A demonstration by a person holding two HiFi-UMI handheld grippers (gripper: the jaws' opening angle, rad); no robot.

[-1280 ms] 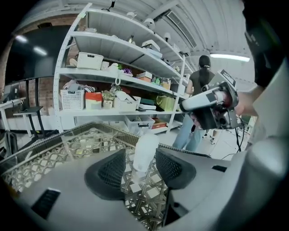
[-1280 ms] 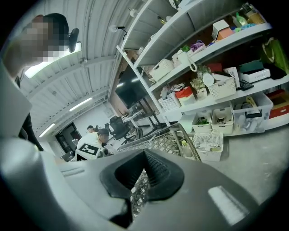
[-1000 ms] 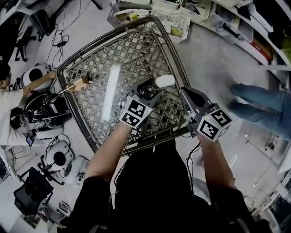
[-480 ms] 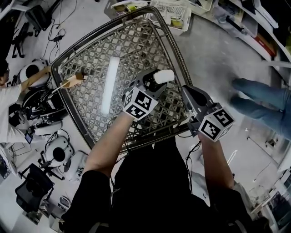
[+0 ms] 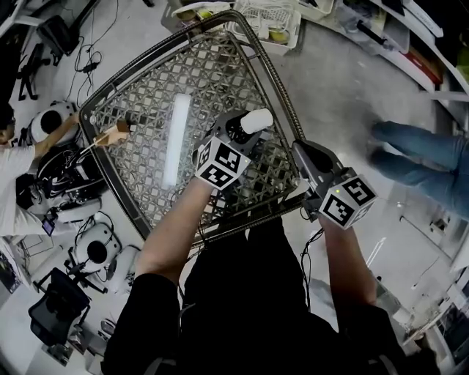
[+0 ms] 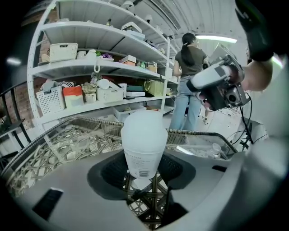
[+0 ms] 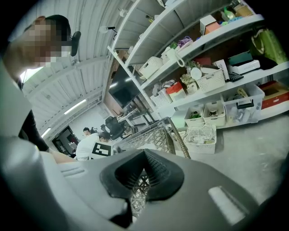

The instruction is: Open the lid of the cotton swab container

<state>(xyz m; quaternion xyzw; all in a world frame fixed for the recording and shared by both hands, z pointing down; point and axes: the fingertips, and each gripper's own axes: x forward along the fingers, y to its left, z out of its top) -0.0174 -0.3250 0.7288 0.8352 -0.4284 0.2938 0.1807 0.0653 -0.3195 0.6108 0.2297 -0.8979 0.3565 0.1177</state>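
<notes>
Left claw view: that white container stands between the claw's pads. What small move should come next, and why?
Probably squeeze the left claw a touch further. Its jaws have just been closing with the white container upright between them, but a firm grip isn't evident yet, and the lid can't be worked until the body is held steady.

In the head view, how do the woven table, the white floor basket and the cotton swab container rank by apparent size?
1. woven table
2. white floor basket, though it lies farther from the camera
3. cotton swab container
</notes>
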